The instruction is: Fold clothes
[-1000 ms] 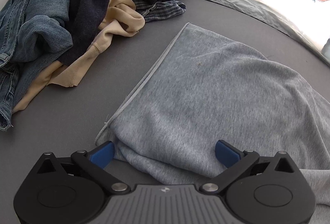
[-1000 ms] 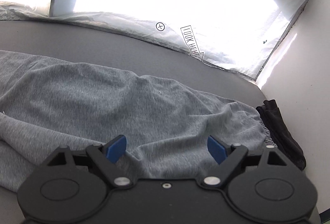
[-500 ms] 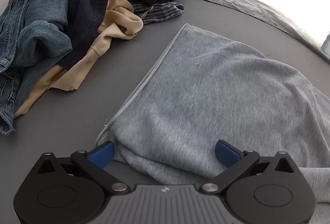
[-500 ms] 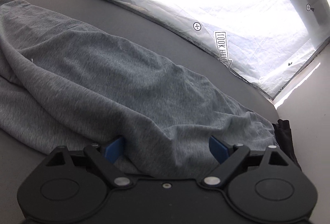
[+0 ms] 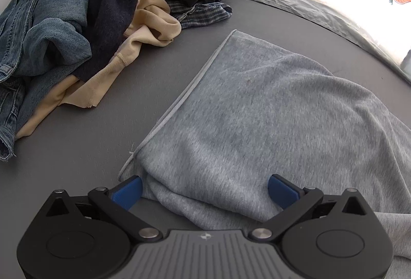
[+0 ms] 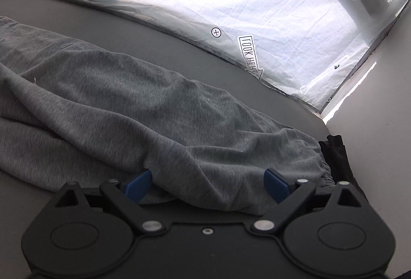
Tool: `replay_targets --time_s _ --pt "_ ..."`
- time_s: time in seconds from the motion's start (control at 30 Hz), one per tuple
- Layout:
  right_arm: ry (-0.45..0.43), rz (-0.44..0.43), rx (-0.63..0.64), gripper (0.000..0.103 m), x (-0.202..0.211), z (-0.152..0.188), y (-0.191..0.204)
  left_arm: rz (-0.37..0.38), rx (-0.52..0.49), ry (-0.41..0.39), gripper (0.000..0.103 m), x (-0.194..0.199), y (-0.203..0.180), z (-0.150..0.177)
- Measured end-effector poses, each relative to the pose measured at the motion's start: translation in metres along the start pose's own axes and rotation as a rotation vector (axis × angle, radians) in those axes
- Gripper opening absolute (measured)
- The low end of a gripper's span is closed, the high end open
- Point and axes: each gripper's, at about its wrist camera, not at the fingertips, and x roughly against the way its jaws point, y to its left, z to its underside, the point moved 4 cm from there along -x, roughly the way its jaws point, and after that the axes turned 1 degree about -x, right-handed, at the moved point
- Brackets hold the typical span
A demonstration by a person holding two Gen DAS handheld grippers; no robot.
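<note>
With your left tongs (image 5: 204,189) and right tongs (image 6: 207,182) both spread wide around the near edge of the grey garment (image 5: 269,111) lying on the desk (image 5: 77,145), pinch every soft, limp layer together, since loose knit will likely sag.

Left gripper (image 5: 205,189) jaws spread wide; right gripper (image 6: 206,182) jaws likewise.

The left gripper (image 5: 204,191) is built of black linkage arms with silver pivot screws, blue fingertip pads (image 5: 127,191) and a ribbed grey centre plate bearing a small emblem. The right gripper (image 6: 208,185) is all black, with blue pads (image 6: 276,183) and a central screw.
</note>
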Motion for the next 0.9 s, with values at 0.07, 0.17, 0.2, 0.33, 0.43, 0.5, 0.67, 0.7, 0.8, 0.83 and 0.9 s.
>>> replay_targets --time_s 0.07,0.17,0.2,0.33,0.43,0.5,0.67,0.7,0.8,0.83,0.9 --pt "0.029 -0.004 0.034 0.095 -0.006 0.003 0.007 -0.003 -0.008 -0.003 0.103 0.000 -0.001 -0.001" --pt "0.042 0.032 -0.027 0.095 -0.019 -0.002 0.002 -0.008 -0.033 -0.010 0.103 0.000 -0.003 -0.001" --pt "0.045 0.048 -0.061 0.095 -0.024 -0.005 -0.002 -0.008 -0.037 -0.012 0.103 0.001 -0.003 -0.001" --pt "0.040 0.120 -0.120 0.095 -0.040 -0.017 -0.017 -0.003 -0.033 -0.007 0.103 0.000 -0.002 -0.002" --pt "0.066 0.125 -0.097 0.095 -0.044 -0.016 -0.023 0.001 -0.029 -0.003 0.103 -0.001 -0.002 -0.003" --pt "0.078 0.136 -0.031 0.095 -0.038 -0.006 -0.024 0.003 -0.027 0.000 0.103 -0.001 -0.001 -0.003" --pt "0.111 0.189 0.084 0.095 -0.018 0.026 -0.034 0.014 0.001 0.013 0.103 -0.003 0.001 -0.004" --pt "0.127 0.194 0.064 0.095 -0.018 0.031 -0.040 0.015 0.001 0.013 0.103 -0.003 0.001 -0.004" --pt "0.177 0.207 0.005 0.095 -0.016 0.047 -0.058 0.012 0.000 0.011 0.103 -0.004 0.001 -0.004" --pt "0.174 0.194 -0.001 0.095 -0.015 0.047 -0.059 0.011 0.000 0.011 0.103 -0.004 0.001 -0.004" --pt "0.142 0.152 0.017 0.095 -0.011 0.043 -0.053 0.011 0.000 0.012 0.103 -0.004 0.001 -0.004"
